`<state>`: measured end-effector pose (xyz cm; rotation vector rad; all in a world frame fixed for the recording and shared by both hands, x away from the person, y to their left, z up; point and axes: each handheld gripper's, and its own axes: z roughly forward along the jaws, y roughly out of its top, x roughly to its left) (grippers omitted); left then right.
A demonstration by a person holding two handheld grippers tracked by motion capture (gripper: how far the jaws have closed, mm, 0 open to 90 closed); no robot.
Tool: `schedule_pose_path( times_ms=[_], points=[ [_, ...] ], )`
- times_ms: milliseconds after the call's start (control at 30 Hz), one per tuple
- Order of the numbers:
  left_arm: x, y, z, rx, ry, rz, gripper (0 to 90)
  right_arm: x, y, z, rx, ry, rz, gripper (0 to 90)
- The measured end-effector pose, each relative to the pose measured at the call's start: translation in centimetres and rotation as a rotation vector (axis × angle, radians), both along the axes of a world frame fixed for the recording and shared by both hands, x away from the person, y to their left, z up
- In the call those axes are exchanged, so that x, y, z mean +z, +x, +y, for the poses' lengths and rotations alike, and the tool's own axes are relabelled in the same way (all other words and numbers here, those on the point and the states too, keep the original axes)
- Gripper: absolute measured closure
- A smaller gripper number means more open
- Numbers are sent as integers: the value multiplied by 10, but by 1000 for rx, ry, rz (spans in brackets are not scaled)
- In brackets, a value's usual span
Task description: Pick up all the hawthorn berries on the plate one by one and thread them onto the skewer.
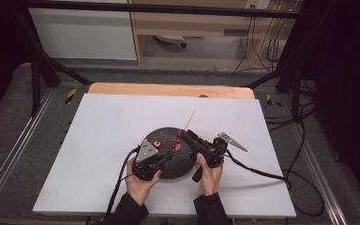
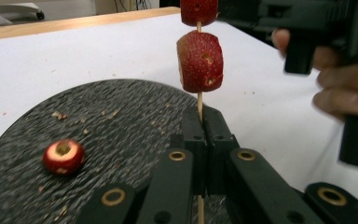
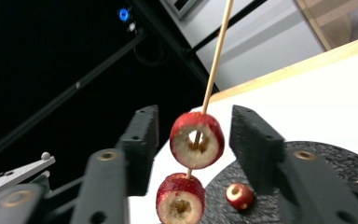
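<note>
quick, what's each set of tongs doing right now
left tongs: shut on the skewer below the fruit slices.
right tongs: open, jaws either side of the upper fruit slice, not touching it.

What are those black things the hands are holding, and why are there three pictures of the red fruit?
A person holds a set of tongs in each hand. One picture looks down from above the white table; the other two come from small cameras riding on the tongs. The left tongs are shut on a thin wooden skewer with two red cored fruit pieces threaded on it. The right tongs stand open around the upper piece without pressing it. A third red piece lies on the round dark stone plate, among crumbs.
</note>
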<state>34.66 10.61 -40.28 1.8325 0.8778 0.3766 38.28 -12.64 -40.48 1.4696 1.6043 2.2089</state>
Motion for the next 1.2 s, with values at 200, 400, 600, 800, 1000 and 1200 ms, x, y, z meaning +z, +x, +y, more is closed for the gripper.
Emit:
schedule_pose_path(
  times_ms=[200,400,600,800,1000,1200],
  points=[
    [-5,-1,14,-4,24,14,888,6,2,-11,26,-132,-1,346],
    [-8,-5,33,-3,53,27,887,2,4,-22,52,-256,22,176],
    [-12,-9,52,-7,91,38,888,-3,6,-29,89,-375,42,71],
    [-11,-12,74,-3,109,48,887,-6,8,-30,127,-471,55,25],
    [-11,-15,98,12,133,53,886,-8,9,-31,149,-576,73,17],
    [-14,-17,116,17,147,64,886,-7,13,-31,170,-639,97,17]
  ],
)
